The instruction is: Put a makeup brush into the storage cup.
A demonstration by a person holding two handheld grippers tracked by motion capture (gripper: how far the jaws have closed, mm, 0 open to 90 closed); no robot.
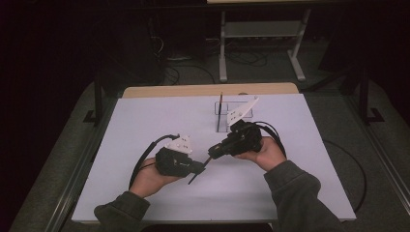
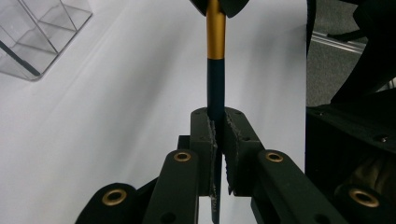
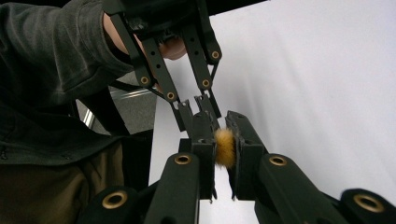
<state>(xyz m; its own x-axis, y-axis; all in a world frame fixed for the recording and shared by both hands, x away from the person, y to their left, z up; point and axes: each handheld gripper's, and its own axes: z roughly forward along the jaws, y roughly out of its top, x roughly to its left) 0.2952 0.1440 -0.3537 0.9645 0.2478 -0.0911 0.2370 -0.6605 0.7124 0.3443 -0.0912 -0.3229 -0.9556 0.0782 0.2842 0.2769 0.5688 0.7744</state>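
- Lower middle of the high view: left gripper (image 2: 218, 140) is clamped on the dark handle of a slim gold-and-navy brush (image 2: 215, 70).
- Right gripper (image 3: 224, 149) pinches its fuzzy orange tip (image 3: 225, 147).
- Looks like a mid-air handover; one side probably needs to let go next.
- Clear acrylic holder (image 1: 227, 113) sits upper centre.

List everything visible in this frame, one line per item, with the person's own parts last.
brush: one, dark handle with gold ferrule, held between both tools above the table's middle; its tan bristle tuft sits between the right tool's jaws
clear holder: one, transparent, far middle of the table
thin dark stick: one, upright at the holder
table: one, white top with a wooden far edge
metal frame: one, grey, on the floor beyond the table
left tool: black, shut on the handle
right tool: black, shut on the bristles
sleeves: two, dark green
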